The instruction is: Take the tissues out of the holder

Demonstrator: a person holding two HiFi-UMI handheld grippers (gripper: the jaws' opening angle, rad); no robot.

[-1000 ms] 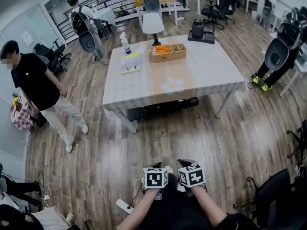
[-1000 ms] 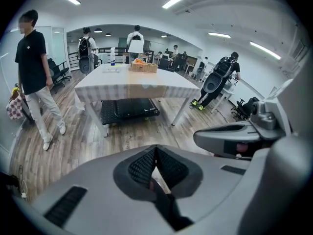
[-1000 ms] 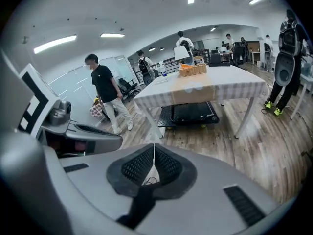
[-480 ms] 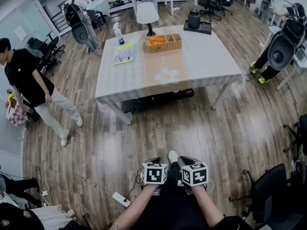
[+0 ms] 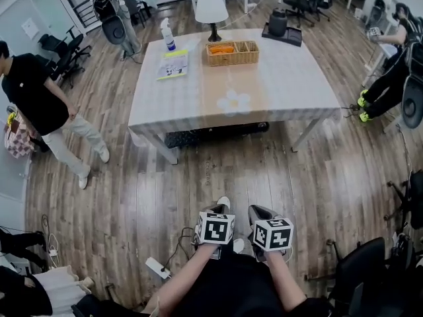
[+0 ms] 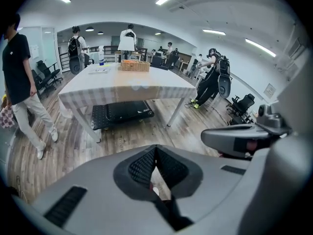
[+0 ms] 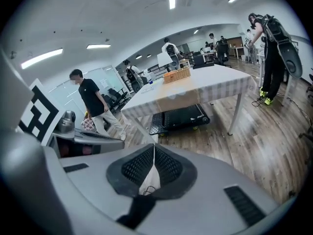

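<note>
Condition report: standing position, nothing gripped

**Head view, left to right.** A person in a black top (image 5: 30, 91) stands on the wood floor (image 5: 132, 203) at the far left, well apart from the table (image 5: 264, 91). The table carries a pale checked cloth. On its far left part stands a spray bottle (image 5: 168, 35), with a printed sheet (image 5: 173, 65) just beside it. The wicker holder (image 5: 232, 53) stands near the far edge, about mid-width. Orange contents fill its left compartment; whether these are the tissues cannot be told at this range. A black tray (image 5: 283, 33) with a dark pot sits at the far right corner. A black platform (image 5: 211, 136) lies under the table. A second person (image 5: 390, 65) bends at the right edge of the view.

**Grippers.** Both are held low, near the body, side by side and well apart from the table and the holder.

- Left gripper (image 6: 155, 153): pads meet at the tips, nothing between them.
- Right gripper (image 7: 154, 153): pads meet at the tips, nothing between them.

A white power strip (image 5: 154, 267) lies on the floor just left of the left forearm.
</note>
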